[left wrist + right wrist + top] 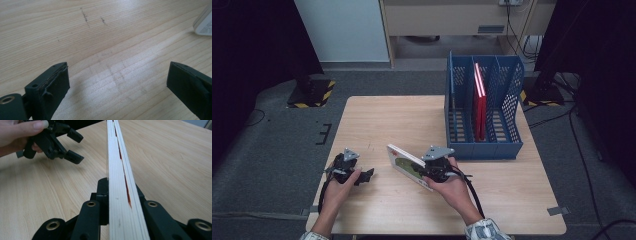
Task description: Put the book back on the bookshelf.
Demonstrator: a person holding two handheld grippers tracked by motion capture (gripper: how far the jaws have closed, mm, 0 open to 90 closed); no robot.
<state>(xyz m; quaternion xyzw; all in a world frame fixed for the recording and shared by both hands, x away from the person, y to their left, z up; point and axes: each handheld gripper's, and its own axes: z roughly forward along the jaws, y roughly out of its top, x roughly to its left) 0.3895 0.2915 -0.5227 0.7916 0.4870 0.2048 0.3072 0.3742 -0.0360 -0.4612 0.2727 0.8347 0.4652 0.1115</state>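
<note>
The book (408, 165) stands tilted on its edge on the table (377, 120), near the front, clamped between the jaws of my right gripper (432, 169). I judge the step is carrying it to the blue rack (484, 145) (two red books already stand there). My left gripper (360, 176) has its jaws wide apart, holding nothing.

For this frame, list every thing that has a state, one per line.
left gripper: open, nothing between its jaws, low over the table.
right gripper: shut on the book's page edge.
book: closed, held tilted, its lower edge at the table.
blue file rack: upright on the table, three compartments.
red books: standing upright in the rack's middle compartment.
</note>
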